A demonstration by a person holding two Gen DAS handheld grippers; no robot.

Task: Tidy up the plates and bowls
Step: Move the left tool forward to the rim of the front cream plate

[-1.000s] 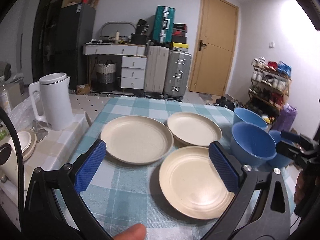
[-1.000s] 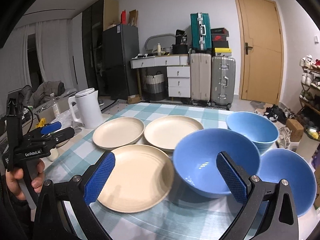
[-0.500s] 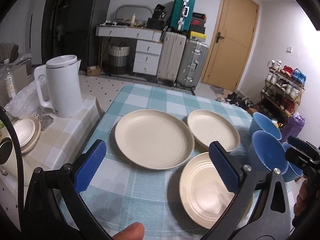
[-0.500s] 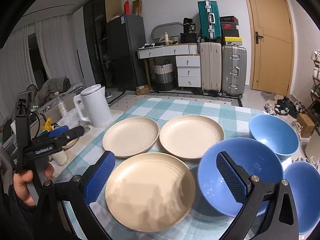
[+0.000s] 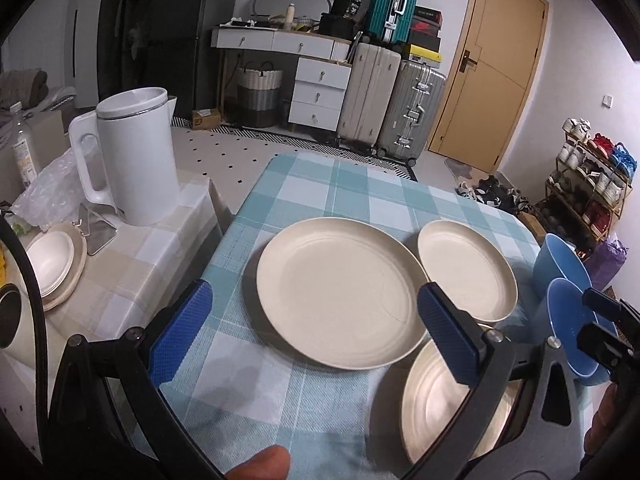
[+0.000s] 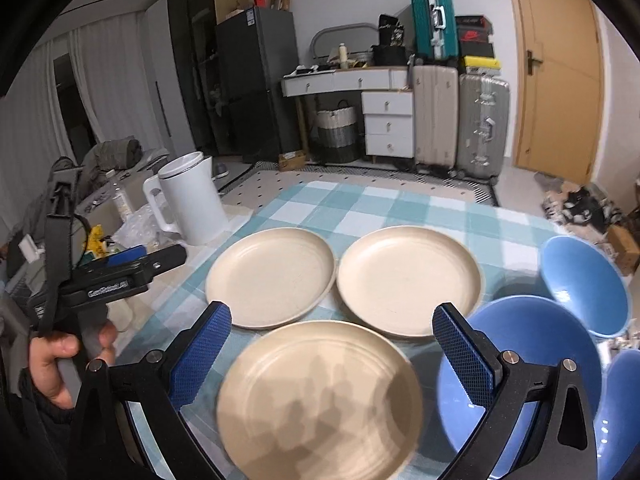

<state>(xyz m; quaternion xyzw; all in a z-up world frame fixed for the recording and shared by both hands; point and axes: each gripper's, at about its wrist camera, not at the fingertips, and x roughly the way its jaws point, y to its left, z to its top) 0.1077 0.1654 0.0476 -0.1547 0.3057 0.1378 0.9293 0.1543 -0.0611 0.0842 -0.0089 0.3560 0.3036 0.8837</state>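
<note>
Three cream plates lie on the checked tablecloth: a far left plate (image 5: 340,292) (image 6: 270,276), a far right plate (image 5: 466,274) (image 6: 410,280) and a near plate (image 5: 436,400) (image 6: 320,400). Three blue bowls stand to the right: a middle bowl (image 6: 520,360) (image 5: 572,320), a far bowl (image 6: 584,284) (image 5: 558,256) and a near bowl (image 6: 620,408). My left gripper (image 5: 316,340) is open and empty, over the near edge of the far left plate. My right gripper (image 6: 332,352) is open and empty, above the near plate. The left gripper also shows in the right wrist view (image 6: 132,268).
A white kettle (image 5: 136,156) (image 6: 190,200) stands on a lower side table (image 5: 132,268) to the left, beside a white bowl on a saucer (image 5: 52,264) and a plastic bag. The checked table (image 5: 360,188) ends just left of the plates. Suitcases, drawers and a door stand behind.
Both grippers have moved left. The left one now faces the far left plate. The right one has shifted from the middle blue bowl to over the near plate.
</note>
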